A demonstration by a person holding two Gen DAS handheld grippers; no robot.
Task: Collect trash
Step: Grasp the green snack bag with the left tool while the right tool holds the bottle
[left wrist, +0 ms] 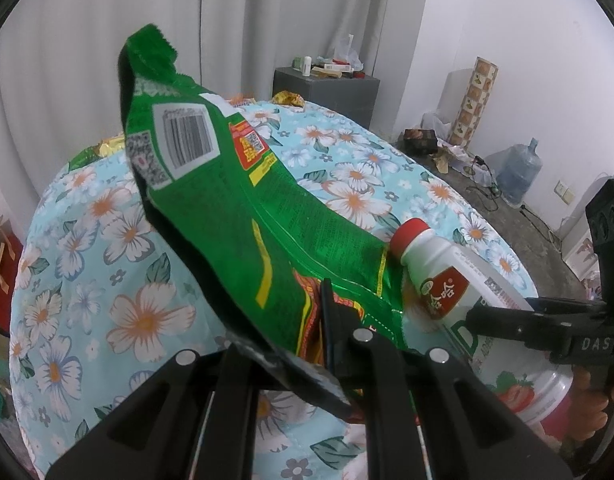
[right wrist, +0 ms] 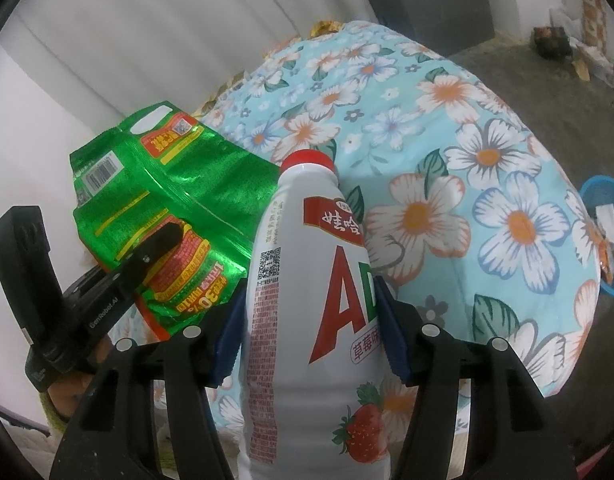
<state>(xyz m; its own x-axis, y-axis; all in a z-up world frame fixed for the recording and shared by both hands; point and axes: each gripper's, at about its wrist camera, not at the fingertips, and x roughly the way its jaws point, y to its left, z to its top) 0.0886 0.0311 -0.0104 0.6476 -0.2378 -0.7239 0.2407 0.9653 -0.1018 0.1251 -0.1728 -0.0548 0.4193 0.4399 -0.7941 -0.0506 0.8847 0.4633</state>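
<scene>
Both claws tilt downward above the flowered bed [right wrist: 447, 160], side by side. The left claw [left wrist: 327, 344] is pinched together on a green snack bag [left wrist: 227, 184]. The right claw [right wrist: 311, 320] is clamped around a white red-capped bottle [right wrist: 307, 280], held upright just beside the bag.

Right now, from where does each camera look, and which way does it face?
Left wrist: sits on the left gripper, faces down over the flowered bed; shows its fingers pinching the green bag.
Right wrist: sits on the right gripper, faces the same bed; shows its fingers around the white bottle.
Both show bag, bottle and the other gripper.
</scene>
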